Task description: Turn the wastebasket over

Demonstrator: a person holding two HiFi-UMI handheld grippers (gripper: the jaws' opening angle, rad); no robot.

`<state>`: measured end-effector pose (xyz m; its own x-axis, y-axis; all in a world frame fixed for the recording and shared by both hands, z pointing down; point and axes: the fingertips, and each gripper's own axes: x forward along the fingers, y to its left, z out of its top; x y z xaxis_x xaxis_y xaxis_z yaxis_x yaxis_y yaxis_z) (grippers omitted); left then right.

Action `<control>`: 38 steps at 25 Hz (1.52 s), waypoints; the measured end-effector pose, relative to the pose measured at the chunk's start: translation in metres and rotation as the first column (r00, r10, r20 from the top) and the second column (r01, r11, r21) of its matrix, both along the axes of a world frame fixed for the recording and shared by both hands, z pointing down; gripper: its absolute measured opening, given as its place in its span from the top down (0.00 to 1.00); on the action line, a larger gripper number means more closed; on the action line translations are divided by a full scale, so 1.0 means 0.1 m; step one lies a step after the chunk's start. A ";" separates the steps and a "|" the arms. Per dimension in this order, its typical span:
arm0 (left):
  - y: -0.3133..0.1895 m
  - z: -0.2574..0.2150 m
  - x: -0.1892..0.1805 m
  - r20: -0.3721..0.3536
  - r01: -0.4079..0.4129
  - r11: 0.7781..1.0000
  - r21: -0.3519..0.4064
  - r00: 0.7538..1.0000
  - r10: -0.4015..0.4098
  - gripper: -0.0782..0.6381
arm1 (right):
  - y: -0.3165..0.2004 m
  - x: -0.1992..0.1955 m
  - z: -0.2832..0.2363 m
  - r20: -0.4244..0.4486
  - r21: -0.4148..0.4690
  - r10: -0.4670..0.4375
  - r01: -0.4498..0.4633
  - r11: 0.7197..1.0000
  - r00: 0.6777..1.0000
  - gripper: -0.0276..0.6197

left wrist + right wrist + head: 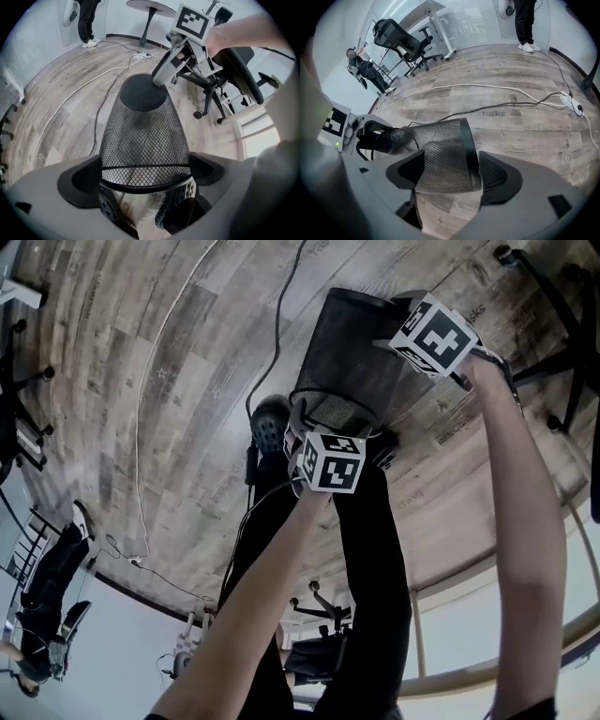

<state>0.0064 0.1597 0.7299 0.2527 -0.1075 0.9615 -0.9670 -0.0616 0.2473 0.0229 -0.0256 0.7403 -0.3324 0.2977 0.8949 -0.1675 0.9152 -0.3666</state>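
The wastebasket [143,136] stretched from our left gripper [145,185], which pinched one end, to our right gripper [450,176], spread around the other.

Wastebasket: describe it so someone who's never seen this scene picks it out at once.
Look down at the wood-plank floor, crossed by cables, with an office chair to one side. Over it, the left hand-held gripper clamps the rim of the wastebasket. It is the only tapered, see-through black wire-mesh bin there.
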 end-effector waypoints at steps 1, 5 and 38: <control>0.00 0.00 0.01 0.007 0.001 1.000 0.009 1.000 -0.001 0.10 | 0.00 0.00 0.01 -0.008 -0.018 -0.021 0.021 1.000 1.000 0.42; 0.01 0.00 0.04 0.027 0.002 1.000 0.028 1.000 -0.003 0.10 | 0.03 0.01 0.05 -0.032 -0.096 -0.071 0.068 0.993 0.997 0.42; 0.88 0.06 -0.19 -0.081 -0.154 0.988 -0.011 0.985 0.152 0.08 | 0.94 -0.12 -1.18 0.188 -0.124 -0.050 0.074 0.989 0.981 0.44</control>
<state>-0.0122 0.2477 0.7355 0.3406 -0.0456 0.9391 -0.9237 -0.2024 0.3252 0.0114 0.0681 0.6225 -0.4649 0.4326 0.7725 -0.0305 0.8642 -0.5023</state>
